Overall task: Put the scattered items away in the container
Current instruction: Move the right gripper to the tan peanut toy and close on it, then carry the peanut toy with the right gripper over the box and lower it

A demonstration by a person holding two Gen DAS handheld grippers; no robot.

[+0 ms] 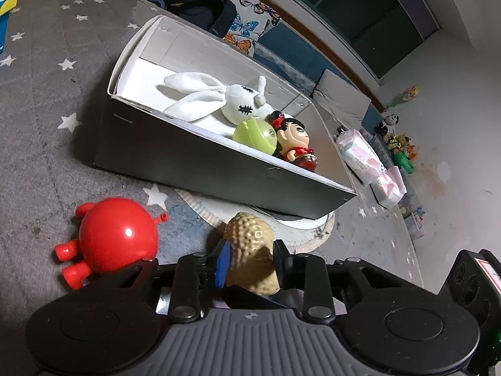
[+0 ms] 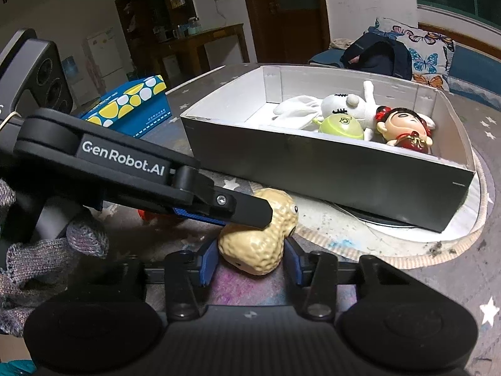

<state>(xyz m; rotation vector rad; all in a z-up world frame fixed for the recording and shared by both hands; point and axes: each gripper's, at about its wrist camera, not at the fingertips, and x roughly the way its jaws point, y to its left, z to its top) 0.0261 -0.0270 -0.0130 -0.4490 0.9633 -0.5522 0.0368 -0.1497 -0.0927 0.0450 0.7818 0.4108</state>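
A tan peanut-shaped toy (image 1: 250, 247) lies on the star-patterned mat, in front of the grey box (image 1: 200, 163). My left gripper (image 1: 250, 263) is shut on the peanut toy, one finger on each side. My right gripper (image 2: 250, 258) also has the peanut toy (image 2: 260, 241) between its fingers, which touch or nearly touch its sides; the left gripper's finger (image 2: 247, 211) lies across the toy's top. The box (image 2: 328, 166) holds a white plush rabbit (image 1: 216, 97), a green ball toy (image 1: 255, 134) and a red-dressed doll (image 1: 296, 142). A red round pig toy (image 1: 116, 241) lies on the mat to the left.
A blue and yellow patterned box (image 2: 134, 106) stands left of the grey box. A dark backpack (image 1: 203, 9) and a butterfly cushion (image 1: 247, 15) lie behind it. Pink packets (image 1: 366, 156) and small toys (image 1: 400, 144) lie to the right.
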